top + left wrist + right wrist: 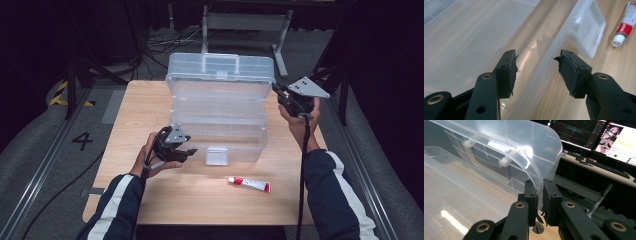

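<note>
A clear plastic storage box (220,135) stands on the wooden table (145,105) with its lid (220,70) raised upright at the back. My right gripper (276,90) is at the lid's right edge. In the right gripper view its jaws (539,195) are shut on the thin edge of the lid (499,140). My left gripper (190,151) is at the box's front left. Its jaws (537,67) stand open astride the front wall (564,32), with neither pad pressing on it. The box's white latch (587,30) hangs down from the front wall.
A small white tube with a red band (249,184) lies on the table in front of the box, near the latch (217,155). A metal stand (245,22) and cables sit on the floor behind the table. Monitors (616,140) glow on a desk beyond.
</note>
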`<state>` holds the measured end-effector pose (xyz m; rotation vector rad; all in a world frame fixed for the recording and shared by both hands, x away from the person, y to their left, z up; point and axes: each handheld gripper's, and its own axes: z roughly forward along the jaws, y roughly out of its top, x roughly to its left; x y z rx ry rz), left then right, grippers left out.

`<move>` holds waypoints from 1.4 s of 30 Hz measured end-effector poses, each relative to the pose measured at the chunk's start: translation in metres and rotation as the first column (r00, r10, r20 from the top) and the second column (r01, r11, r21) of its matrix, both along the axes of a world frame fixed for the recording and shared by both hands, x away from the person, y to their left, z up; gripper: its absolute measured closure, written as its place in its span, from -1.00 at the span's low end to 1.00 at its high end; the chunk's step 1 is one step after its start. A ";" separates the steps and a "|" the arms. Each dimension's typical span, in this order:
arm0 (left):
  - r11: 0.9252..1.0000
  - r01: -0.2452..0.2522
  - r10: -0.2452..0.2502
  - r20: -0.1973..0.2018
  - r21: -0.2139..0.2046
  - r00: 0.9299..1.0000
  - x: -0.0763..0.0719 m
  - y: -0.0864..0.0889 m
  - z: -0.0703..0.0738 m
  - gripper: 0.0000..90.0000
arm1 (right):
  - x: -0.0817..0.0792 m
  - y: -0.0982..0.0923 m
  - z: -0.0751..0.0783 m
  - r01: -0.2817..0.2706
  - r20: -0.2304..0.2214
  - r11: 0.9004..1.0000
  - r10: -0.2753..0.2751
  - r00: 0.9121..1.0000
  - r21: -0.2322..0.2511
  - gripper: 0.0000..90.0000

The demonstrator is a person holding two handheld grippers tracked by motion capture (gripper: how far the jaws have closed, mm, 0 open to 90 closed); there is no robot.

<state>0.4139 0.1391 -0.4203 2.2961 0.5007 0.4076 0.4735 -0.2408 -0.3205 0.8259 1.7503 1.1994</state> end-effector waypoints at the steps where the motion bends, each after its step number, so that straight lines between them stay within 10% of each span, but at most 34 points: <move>1: 1.000 0.005 -0.005 -0.003 0.018 1.000 0.000 -0.001 -0.001 0.10 | 0.001 0.000 0.000 0.002 0.001 1.000 -0.002 1.000 0.002 0.84; 17: 0.991 0.069 -0.068 -0.014 0.117 0.998 0.006 -0.013 -0.002 0.28 | 0.014 0.001 0.005 0.014 -0.008 1.000 -0.014 1.000 -0.001 0.87; 30: 0.991 0.125 -0.121 -0.080 0.048 0.989 0.014 -0.002 0.000 0.54 | 0.032 0.000 0.010 0.020 -0.031 0.999 -0.019 0.999 0.039 0.88; 42: 0.989 0.127 -0.122 -0.070 0.071 0.990 0.013 -0.002 0.001 0.55 | 0.054 0.001 0.019 0.042 -0.099 0.997 -0.036 0.994 0.059 0.89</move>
